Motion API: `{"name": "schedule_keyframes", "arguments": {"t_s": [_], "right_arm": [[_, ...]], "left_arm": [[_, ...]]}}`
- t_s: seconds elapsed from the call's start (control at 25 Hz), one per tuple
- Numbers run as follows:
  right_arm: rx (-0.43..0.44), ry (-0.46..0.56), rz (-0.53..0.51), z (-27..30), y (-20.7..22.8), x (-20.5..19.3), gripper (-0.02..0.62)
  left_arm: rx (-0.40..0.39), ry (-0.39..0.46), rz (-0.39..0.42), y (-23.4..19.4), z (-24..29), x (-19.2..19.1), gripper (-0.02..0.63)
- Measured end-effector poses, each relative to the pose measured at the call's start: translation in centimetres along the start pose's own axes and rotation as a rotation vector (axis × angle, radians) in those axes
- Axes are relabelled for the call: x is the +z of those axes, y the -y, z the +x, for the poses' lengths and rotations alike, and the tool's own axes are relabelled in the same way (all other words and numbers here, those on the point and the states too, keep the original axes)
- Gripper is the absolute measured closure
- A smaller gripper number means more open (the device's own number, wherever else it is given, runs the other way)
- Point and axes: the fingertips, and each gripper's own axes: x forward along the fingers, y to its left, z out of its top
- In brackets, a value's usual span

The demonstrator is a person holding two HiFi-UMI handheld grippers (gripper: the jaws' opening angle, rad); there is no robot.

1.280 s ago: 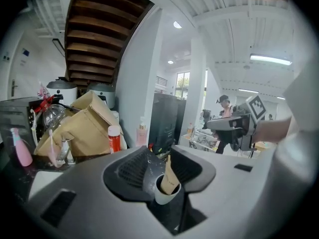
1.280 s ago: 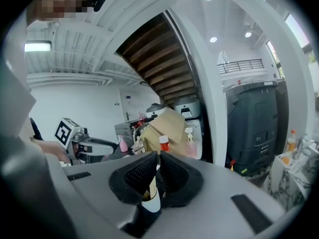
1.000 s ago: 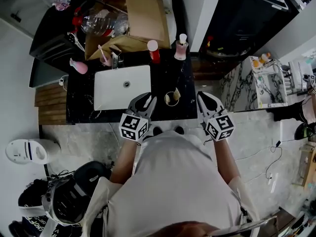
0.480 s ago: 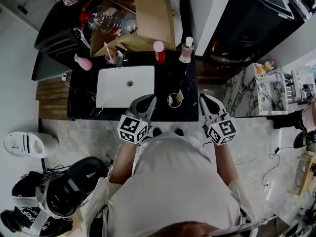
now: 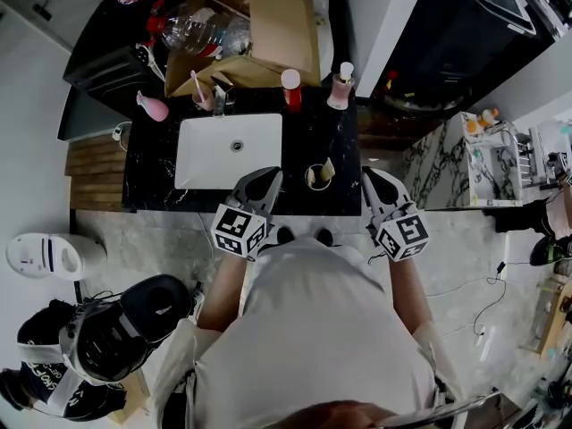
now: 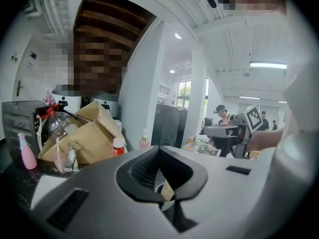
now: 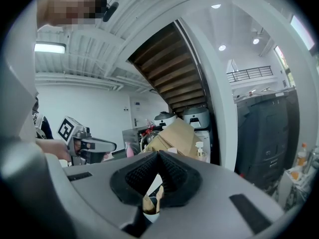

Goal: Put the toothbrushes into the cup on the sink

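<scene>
A small round cup (image 5: pixel 315 178) stands on the black counter (image 5: pixel 313 132) to the right of the white sink (image 5: pixel 231 148). Beige toothbrush ends (image 5: pixel 327 168) stick out of it. My left gripper (image 5: pixel 271 179) is at the counter's front edge, left of the cup, shut and empty. My right gripper (image 5: pixel 368 179) is to the cup's right, also shut and empty. In the left gripper view the closed jaws (image 6: pixel 159 151) frame the cup (image 6: pixel 160 199) and a beige toothbrush (image 6: pixel 167 190) below them. In the right gripper view the shut gripper (image 7: pixel 158 156) sits above the cup (image 7: pixel 149 214).
At the counter's back stand a red-capped bottle (image 5: pixel 290 88), a pink pump bottle (image 5: pixel 340 86), a faucet (image 5: pixel 220 96) and a pink bottle (image 5: pixel 154 107). A cardboard box (image 5: pixel 268 25) with a plastic bottle (image 5: pixel 201 32) sits behind. A white appliance (image 5: pixel 49 256) and shoes lie on the floor.
The whole scene has slid slightly down and right in the head view. Both grippers keep their places on either side of the cup.
</scene>
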Motion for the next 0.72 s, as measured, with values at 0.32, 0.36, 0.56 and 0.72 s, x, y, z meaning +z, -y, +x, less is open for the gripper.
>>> {"name": "schedule_keyframes", "arguments": {"t_s": [0.32, 0.36, 0.56, 0.72], "right_arm": [[0.001, -0.001, 0.011, 0.2, 0.0, 0.1, 0.565], [0.0, -0.002, 0.014, 0.3, 0.0, 0.1, 0.565], [0.003, -0.02, 0.005, 0.7, -0.1, -0.1, 0.565], [0.008, -0.027, 0.003, 1.2, -0.2, -0.3, 0.565]], "left_arm": [[-0.006, -0.003, -0.008, -0.1, 0.0, -0.2, 0.598], [-0.006, -0.003, -0.009, -0.2, 0.0, -0.2, 0.598], [-0.01, -0.006, -0.011, -0.4, 0.2, -0.2, 0.598], [-0.013, -0.007, -0.009, -0.7, 0.4, -0.3, 0.598]]}}
